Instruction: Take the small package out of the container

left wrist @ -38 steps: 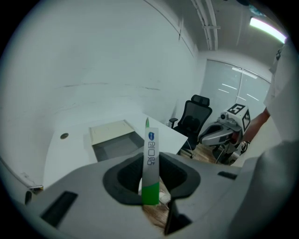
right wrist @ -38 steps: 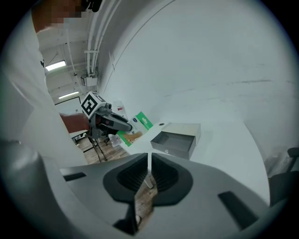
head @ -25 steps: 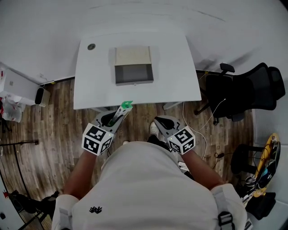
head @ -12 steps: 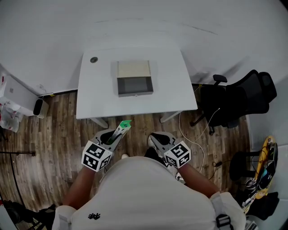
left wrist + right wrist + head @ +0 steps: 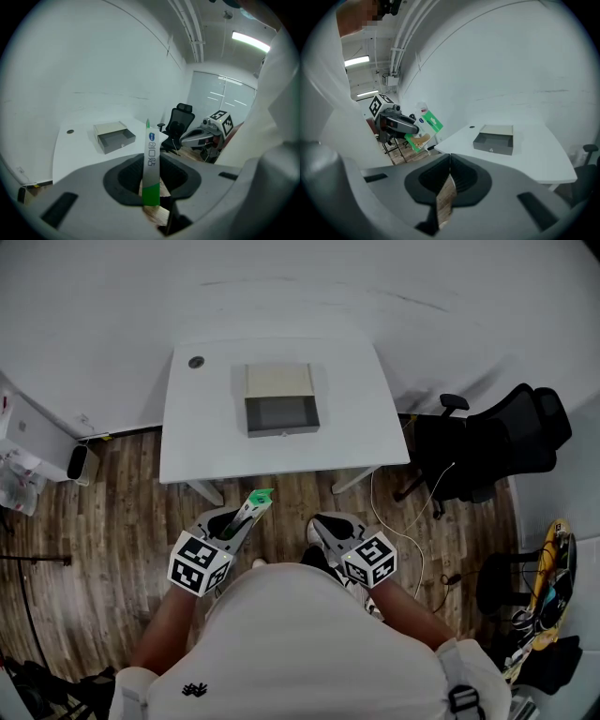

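Observation:
A small green-and-white package (image 5: 259, 500) stands upright in my left gripper (image 5: 246, 513), which is shut on its lower end. In the left gripper view the package (image 5: 151, 161) rises edge-on from between the jaws of the left gripper (image 5: 151, 193). From the right gripper view I see the package's (image 5: 426, 125) flat face. The container, a grey box with its drawer pulled open (image 5: 281, 400), sits on the white table (image 5: 202, 448), well ahead of both grippers. My right gripper (image 5: 318, 527) hangs over the floor, jaws shut with nothing in them.
A black office chair (image 5: 495, 442) stands right of the table. A round grommet (image 5: 196, 362) sits at the table's far left corner. A white box (image 5: 79, 463) is by the wall at left, and a cable (image 5: 412, 521) trails over the wood floor.
Both grippers and the person have drawn back from the table's front edge, with the package still held in the left one. Since half a second ago almost nothing has shifted.

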Motion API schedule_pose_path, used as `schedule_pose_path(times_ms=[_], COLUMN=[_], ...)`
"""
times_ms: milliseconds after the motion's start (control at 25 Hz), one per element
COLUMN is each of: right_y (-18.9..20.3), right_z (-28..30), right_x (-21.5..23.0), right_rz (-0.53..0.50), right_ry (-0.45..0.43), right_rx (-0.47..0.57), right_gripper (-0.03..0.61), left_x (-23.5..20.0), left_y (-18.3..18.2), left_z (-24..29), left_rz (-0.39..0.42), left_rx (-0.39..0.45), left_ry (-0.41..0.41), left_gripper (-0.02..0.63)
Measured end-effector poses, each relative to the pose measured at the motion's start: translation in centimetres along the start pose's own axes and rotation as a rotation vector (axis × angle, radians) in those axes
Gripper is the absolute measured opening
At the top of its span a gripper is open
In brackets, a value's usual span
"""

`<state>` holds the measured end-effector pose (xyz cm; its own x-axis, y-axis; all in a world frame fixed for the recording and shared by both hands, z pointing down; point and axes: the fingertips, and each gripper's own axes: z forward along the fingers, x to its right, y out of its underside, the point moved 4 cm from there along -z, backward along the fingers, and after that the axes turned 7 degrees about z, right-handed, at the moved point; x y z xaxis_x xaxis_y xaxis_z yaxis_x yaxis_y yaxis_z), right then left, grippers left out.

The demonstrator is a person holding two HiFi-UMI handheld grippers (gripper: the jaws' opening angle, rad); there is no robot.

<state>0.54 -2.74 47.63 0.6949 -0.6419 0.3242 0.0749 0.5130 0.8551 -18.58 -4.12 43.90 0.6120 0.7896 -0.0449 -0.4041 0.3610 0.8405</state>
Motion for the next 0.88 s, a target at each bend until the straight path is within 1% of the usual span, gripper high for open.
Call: schedule_pose_path(times_ms=[520, 880], right_y=[-0.7, -0.6], right_z=[0.2, -0.1], right_x=[-1.1, -1.3], right_rz=[-0.032, -0.033], right_ry=[-0.010, -0.007], right_rx=[0.014, 0.020], right_gripper=[0.006, 0.007], left_x=[0.4, 0.8], left_y=[0.3, 0.5], left_z=[-1.0, -0.9], left_rz=[0.004, 0.007], left_rx=[0.011, 0.011], left_ry=[-0.003, 0.005], left_gripper=[0.095, 0.095])
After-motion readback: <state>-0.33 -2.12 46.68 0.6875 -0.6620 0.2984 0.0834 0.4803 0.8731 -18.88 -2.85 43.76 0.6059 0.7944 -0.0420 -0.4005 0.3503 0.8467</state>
